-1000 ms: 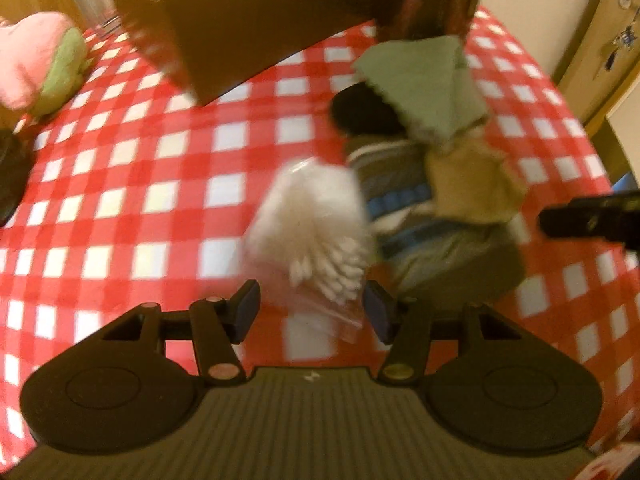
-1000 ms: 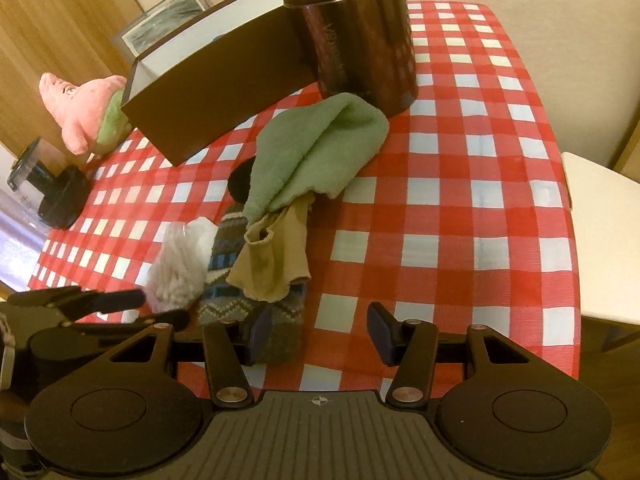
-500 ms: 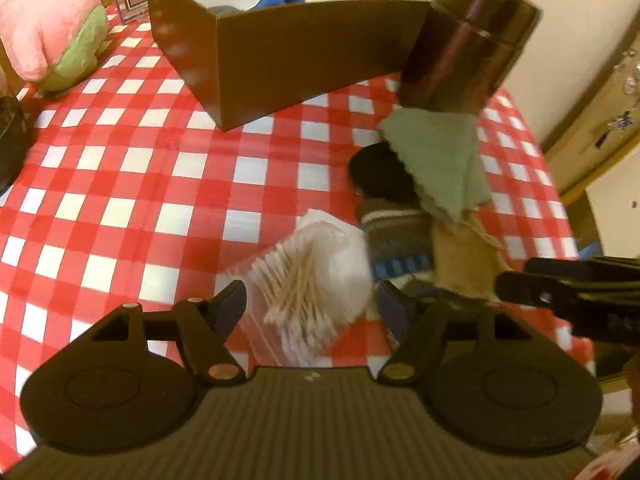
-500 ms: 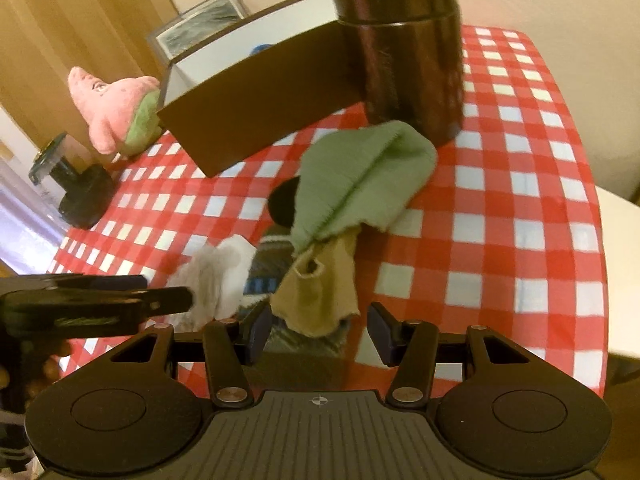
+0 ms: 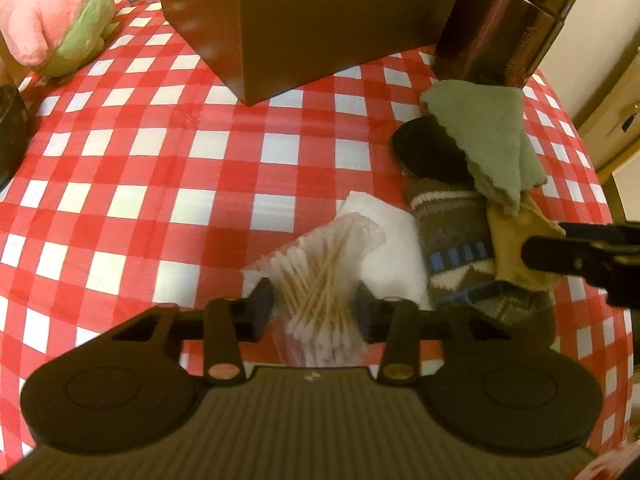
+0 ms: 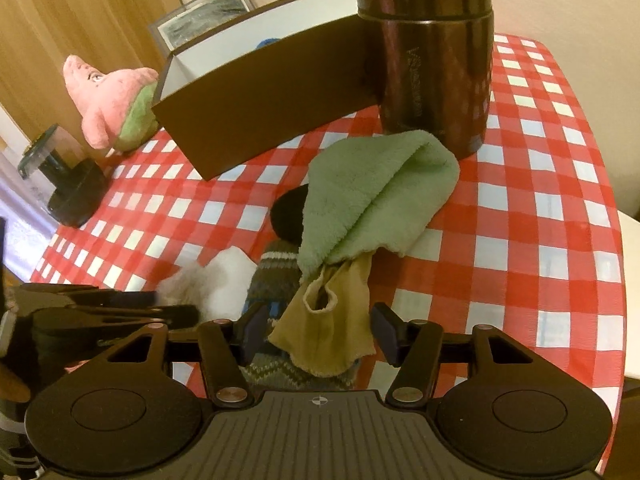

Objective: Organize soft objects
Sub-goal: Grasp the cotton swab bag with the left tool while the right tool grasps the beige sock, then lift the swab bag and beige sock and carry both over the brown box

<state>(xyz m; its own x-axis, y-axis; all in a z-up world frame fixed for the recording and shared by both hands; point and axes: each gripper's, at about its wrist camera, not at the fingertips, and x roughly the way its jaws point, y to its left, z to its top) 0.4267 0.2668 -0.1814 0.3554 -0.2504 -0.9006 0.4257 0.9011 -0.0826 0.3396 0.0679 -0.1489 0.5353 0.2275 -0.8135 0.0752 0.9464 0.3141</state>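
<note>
On the red-checked tablecloth (image 5: 160,184) lies a heap of soft things: a green towel (image 6: 376,200), a tan cloth (image 6: 328,328), a knitted patterned sock (image 5: 452,240) and a black soft item (image 5: 428,152). A clear bag of cotton swabs (image 5: 320,276) rests on a white cloth (image 5: 392,240) beside the heap. My left gripper (image 5: 313,303) points steeply down, its jaws closing on the bag, pads touching its sides. My right gripper (image 6: 320,330) is opening, the tan cloth's lower end between its jaws, untouched.
A brown open box (image 6: 272,120) with something blue inside stands behind the heap, a tall dark metal flask (image 6: 436,72) at its right end. A pink and green plush (image 6: 108,96) and a black device (image 6: 68,184) sit far left. The table's edge runs along the right.
My left gripper came down over the swab bag; its jaws widened, then narrowed onto it. My right gripper moved forward, so the tan cloth's end now lies between its jaws.
</note>
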